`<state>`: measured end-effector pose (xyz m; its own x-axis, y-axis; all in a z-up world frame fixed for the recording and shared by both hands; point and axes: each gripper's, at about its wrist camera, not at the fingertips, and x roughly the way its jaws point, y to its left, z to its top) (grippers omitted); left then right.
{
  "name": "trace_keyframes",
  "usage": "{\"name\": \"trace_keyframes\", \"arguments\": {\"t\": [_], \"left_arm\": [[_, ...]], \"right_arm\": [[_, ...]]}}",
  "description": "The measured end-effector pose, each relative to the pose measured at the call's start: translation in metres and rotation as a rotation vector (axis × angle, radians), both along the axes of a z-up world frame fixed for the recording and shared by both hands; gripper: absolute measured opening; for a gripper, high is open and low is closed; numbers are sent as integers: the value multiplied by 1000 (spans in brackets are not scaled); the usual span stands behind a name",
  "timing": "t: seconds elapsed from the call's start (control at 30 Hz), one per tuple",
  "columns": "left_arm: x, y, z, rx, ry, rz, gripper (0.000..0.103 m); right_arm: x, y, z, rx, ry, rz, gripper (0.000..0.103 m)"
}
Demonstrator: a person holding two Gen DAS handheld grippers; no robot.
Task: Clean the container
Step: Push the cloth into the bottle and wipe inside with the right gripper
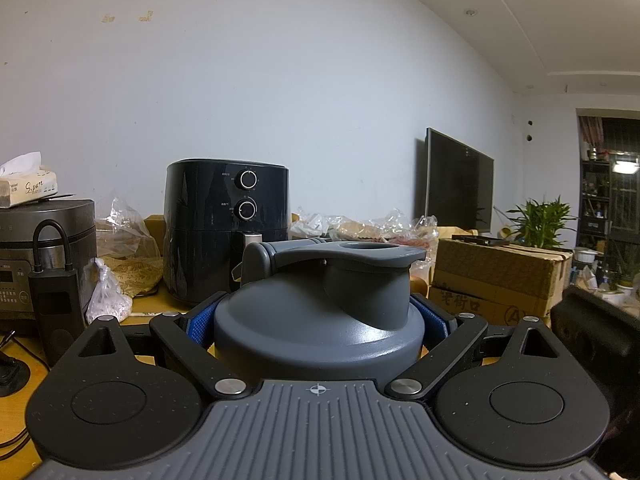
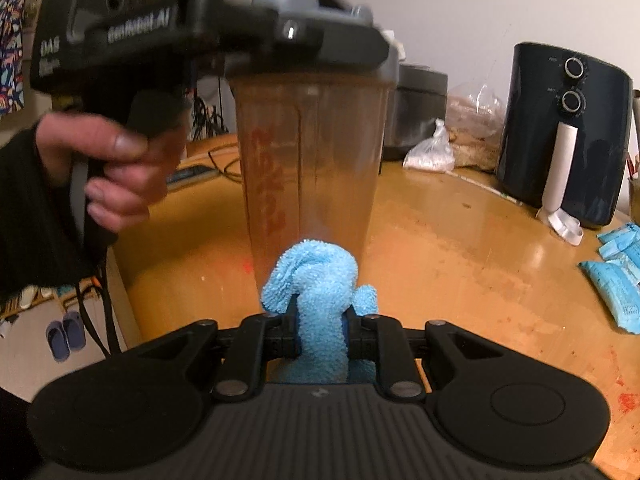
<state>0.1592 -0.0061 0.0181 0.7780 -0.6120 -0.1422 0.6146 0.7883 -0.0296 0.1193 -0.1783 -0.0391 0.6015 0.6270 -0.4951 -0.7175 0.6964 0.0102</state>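
Orange-brown table (image 2: 460, 248) carries everything. Nearest, right tongs (image 2: 322, 334) pinch a blue cloth (image 2: 316, 280) against the shaker bottle (image 2: 312, 152); left tongs (image 1: 318, 320) clamp its grey lid (image 1: 320, 320). Beyond stands an air fryer (image 2: 560, 136).

My left wrist camera sits right behind the shaker bottle's grey lid (image 1: 320, 320), looking almost level toward the wall. My right wrist camera looks slightly down across the table (image 2: 460, 248), close to the same bottle. Both views share the black air fryer (image 1: 226, 232) behind it.
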Motion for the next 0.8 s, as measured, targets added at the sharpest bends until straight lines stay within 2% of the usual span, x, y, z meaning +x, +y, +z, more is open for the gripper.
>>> {"name": "trace_keyframes", "arguments": {"t": [0.3,0.8], "left_arm": [[0,0,0,-1,-1,0,95],[0,0,0,-1,3,-1,95]], "right_arm": [[0,2,-4,-22,6,8,12],[-1,-2,-2,12,-4,-1,14]]}}
